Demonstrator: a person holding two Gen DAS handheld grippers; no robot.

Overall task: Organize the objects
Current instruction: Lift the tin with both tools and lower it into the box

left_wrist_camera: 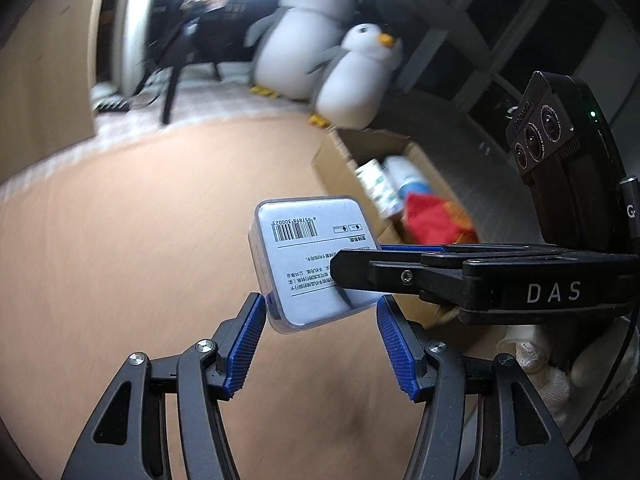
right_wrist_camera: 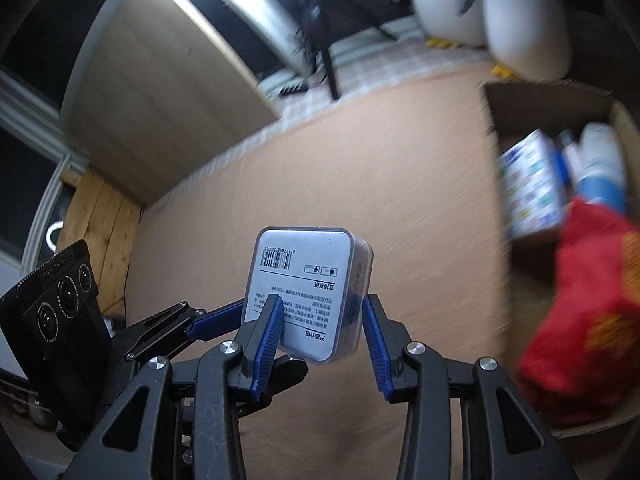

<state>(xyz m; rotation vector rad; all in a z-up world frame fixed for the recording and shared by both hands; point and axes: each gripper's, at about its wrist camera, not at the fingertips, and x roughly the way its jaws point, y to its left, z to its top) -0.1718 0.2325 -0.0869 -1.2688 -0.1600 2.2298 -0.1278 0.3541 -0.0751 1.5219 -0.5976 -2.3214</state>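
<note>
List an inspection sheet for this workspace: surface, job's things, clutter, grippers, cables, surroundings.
Surface: tan surface, bare in the middle.
Job's things: white box with a barcode, lifted; open cardboard box holding a red bag, a carton and a bottle.
Clutter: nothing seen.
Grippers: right gripper clamps the white box; left gripper pads seem to touch its lower corners.
Cables: black cable on the right gripper.
Surroundings: two plush penguins, tripod.
</note>
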